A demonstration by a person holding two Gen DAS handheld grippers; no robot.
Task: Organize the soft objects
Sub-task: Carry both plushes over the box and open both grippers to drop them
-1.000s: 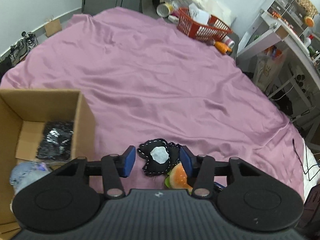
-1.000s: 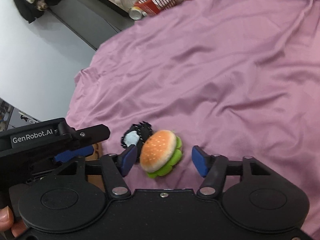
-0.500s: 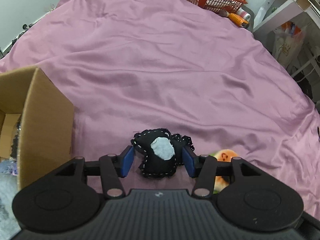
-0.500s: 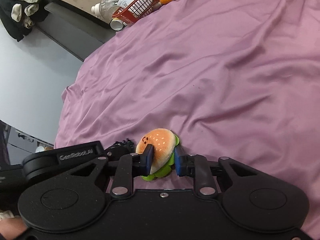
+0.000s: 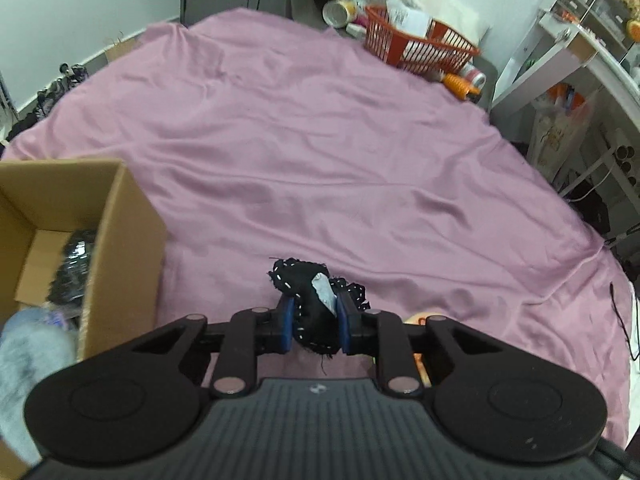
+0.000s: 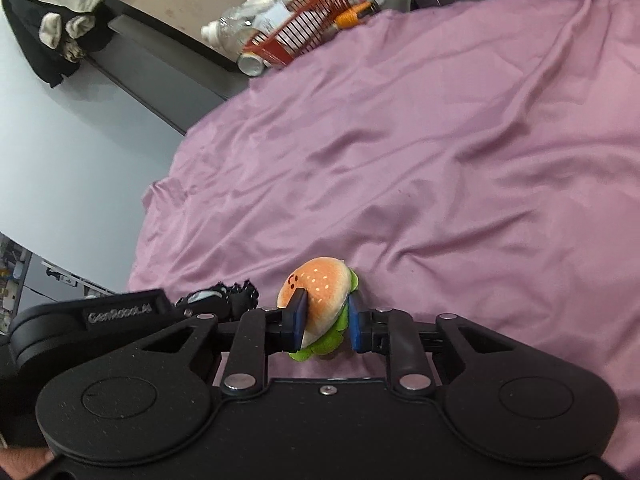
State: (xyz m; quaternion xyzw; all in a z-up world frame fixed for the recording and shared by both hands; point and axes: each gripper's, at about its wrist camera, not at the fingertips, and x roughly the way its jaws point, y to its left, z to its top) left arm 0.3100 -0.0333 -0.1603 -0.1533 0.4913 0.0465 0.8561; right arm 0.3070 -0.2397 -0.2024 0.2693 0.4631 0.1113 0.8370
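- An open brown cardboard box (image 5: 120,240) sits at the left on the wrinkled pink-purple bedsheet (image 5: 340,152); inside it lie a crinkly, shiny black item (image 5: 72,264) against the far right wall and a fuzzy pale blue-grey soft thing (image 5: 28,344) at the near end, blurred.
- The left gripper (image 5: 314,318) has its blue-padded jaws pressed onto a black fabric soft toy with white stitching and a pale grey patch (image 5: 310,300), just right of the box and above the sheet.
- The right gripper (image 6: 326,322) pinches a plush hamburger with an orange sesame bun and green lettuce trim (image 6: 320,304), squeezed between its blue pads, close over the sheet and just beside the left gripper.
- A red wire-mesh plastic basket (image 5: 420,46) stands at the bed's far edge holding white papers or packets, with bottles and an orange-capped container beside it.
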